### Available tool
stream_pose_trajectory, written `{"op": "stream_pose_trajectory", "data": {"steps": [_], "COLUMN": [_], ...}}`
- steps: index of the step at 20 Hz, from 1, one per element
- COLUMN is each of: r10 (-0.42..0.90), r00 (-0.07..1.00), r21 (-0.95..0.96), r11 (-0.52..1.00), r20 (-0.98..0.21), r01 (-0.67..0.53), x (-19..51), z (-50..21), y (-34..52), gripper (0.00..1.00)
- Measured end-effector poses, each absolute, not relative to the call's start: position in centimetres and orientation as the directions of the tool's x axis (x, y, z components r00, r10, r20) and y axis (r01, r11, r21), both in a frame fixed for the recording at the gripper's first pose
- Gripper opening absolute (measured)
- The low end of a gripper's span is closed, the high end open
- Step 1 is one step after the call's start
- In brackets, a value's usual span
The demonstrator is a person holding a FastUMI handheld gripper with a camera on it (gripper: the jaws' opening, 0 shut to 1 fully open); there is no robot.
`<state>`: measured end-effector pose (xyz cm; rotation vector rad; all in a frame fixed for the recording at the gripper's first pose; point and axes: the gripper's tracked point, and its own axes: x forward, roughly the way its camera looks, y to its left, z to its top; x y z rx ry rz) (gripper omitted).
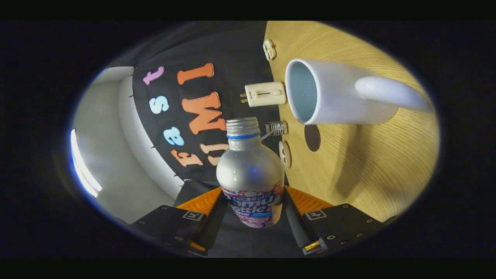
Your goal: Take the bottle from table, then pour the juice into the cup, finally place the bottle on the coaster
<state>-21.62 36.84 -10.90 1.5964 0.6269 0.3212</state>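
Gripper view: the bottle (251, 174) is clamped between both fingers of the gripper (252, 217), its open neck aimed just beside the cup (333, 93) mouth.

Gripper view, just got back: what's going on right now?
The hand-held gripper is shut on the bottle and has it tipped over sideways, its open mouth pointing near the white cup on the wooden table. No juice is visibly flowing. A dark round coaster lies beside the cup.
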Motion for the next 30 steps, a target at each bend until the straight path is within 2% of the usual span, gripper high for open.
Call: {"op": "stream_pose_trajectory", "data": {"steps": [30], "r10": [0.488], "r00": [0.872], "r21": [0.936], "r11": [-0.292], "r20": [-0.032], "r01": [0.198], "x": [-20.0], "z": [-7.9], "y": [33.7], "gripper": [0.79]}}
